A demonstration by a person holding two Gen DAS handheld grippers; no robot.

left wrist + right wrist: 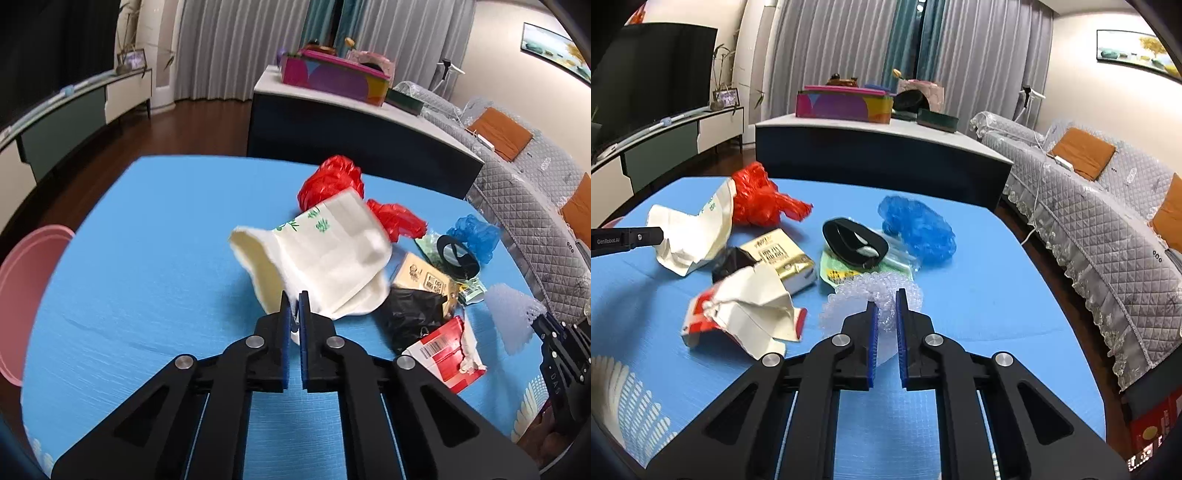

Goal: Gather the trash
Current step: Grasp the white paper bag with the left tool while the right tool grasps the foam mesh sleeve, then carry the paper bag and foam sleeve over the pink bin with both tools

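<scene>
My left gripper (294,300) is shut on the rim of a crushed white paper cup (325,251) with green print, held above the blue table (155,258). The cup also shows in the right wrist view (694,232). My right gripper (885,301) is shut on a piece of clear bubble wrap (864,295), which also shows in the left wrist view (511,314). Loose trash lies between them: a red plastic bag (757,199), a blue plastic bag (916,229), a torn red and white carton (746,317), a gold packet (783,258), a black band (853,243) and a black bag (410,314).
A pink bin (26,295) stands off the table's left edge. A white slatted basket (624,402) is at the near left in the right wrist view. A grey sofa (1089,221) runs along the right. A dark counter (879,151) stands behind the table.
</scene>
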